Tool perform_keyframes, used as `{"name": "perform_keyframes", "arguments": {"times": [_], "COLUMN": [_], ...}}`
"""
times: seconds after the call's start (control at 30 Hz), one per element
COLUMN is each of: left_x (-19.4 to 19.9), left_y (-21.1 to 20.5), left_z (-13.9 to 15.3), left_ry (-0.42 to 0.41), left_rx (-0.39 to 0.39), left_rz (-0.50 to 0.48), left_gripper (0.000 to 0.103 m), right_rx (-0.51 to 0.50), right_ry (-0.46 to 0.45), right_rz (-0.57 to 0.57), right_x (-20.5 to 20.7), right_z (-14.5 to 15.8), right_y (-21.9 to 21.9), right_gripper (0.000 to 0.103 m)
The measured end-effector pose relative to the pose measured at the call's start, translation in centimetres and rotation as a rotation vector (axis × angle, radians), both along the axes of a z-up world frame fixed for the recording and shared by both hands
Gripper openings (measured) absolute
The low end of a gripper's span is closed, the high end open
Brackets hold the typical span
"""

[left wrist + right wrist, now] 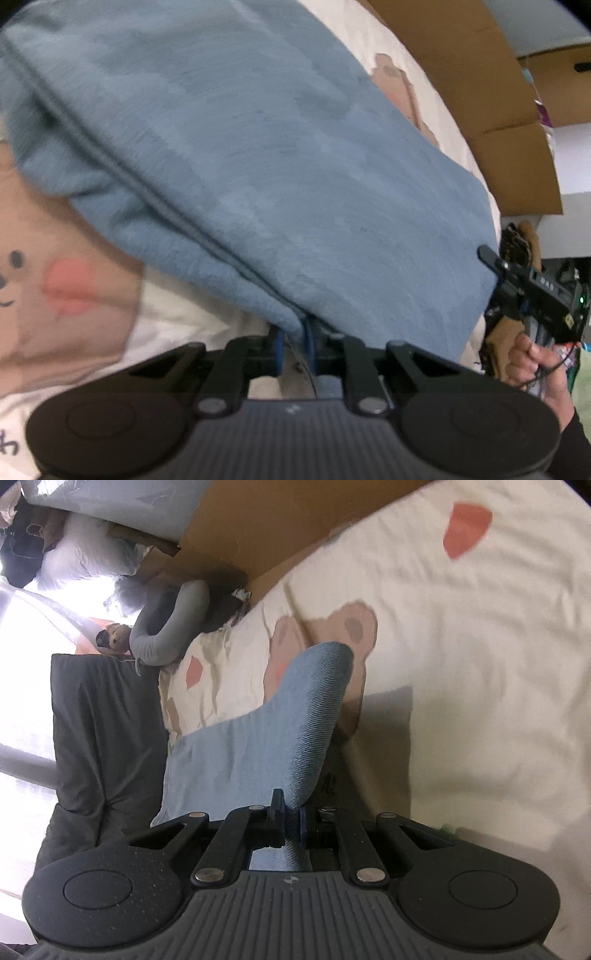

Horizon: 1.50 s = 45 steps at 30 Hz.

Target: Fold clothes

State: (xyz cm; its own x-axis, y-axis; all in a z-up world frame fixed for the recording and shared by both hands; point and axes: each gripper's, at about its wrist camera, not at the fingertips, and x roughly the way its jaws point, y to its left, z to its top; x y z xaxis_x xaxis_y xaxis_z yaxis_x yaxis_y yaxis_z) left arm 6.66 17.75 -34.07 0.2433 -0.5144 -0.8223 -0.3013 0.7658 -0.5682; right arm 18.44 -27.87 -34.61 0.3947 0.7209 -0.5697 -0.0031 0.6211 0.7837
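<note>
A blue garment (258, 158) with a long seam is spread over a cream bedsheet with bear prints (66, 295). My left gripper (295, 339) is shut on its near edge, the cloth pinched between the blue pads. In the left wrist view the right gripper (495, 266) grips the garment's far right corner, held by a hand (532, 362). In the right wrist view my right gripper (293, 819) is shut on a fold of the same blue garment (280, 731), which rises off the sheet (480, 664) in a raised flap.
Brown cardboard boxes (491, 92) stand beyond the bed's far edge. In the right wrist view a dark grey cushion (99, 738), a grey neck pillow (166, 627) and a small plush toy (114, 635) sit at the bed's left side, near a bright window.
</note>
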Motion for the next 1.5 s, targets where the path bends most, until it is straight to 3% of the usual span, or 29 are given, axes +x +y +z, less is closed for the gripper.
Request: {"name": "perform_keyframes", "arguments": {"times": [0.57, 0.87, 1.07, 1.2, 1.33, 1.5], "left_x": [1.1, 2.1, 2.1, 1.3, 1.0, 2.8], "left_y": [-2.7, -4.9, -5.4, -4.6, -4.3, -6.2], "left_z": [-0.9, -1.4, -3.4, -3.9, -4.1, -2.3], "left_ry": [-0.03, -0.053, 0.001, 0.038, 0.057, 0.029], "left_rx": [-0.07, -0.141, -0.157, -0.159, -0.161, -0.181], "left_rz": [-0.062, -0.174, -0.176, -0.192, -0.198, -0.213], "left_gripper": [0.013, 0.013, 0.013, 0.013, 0.011, 0.016], "right_rx": [-0.03, -0.038, -0.077, -0.109, -0.096, -0.081], "right_ry": [-0.017, -0.011, 0.018, 0.074, 0.12, 0.157], "right_rz": [-0.033, -0.102, -0.136, -0.166, -0.156, -0.114], "right_x": [1.9, 2.3, 2.3, 1.9, 0.4, -2.2], "right_z": [1.6, 2.2, 0.2, -2.3, -3.8, -5.0], "right_y": [-3.6, -6.7, -7.9, -8.6, -8.8, -8.4], "right_gripper": [0.005, 0.005, 0.005, 0.014, 0.041, 0.042]}}
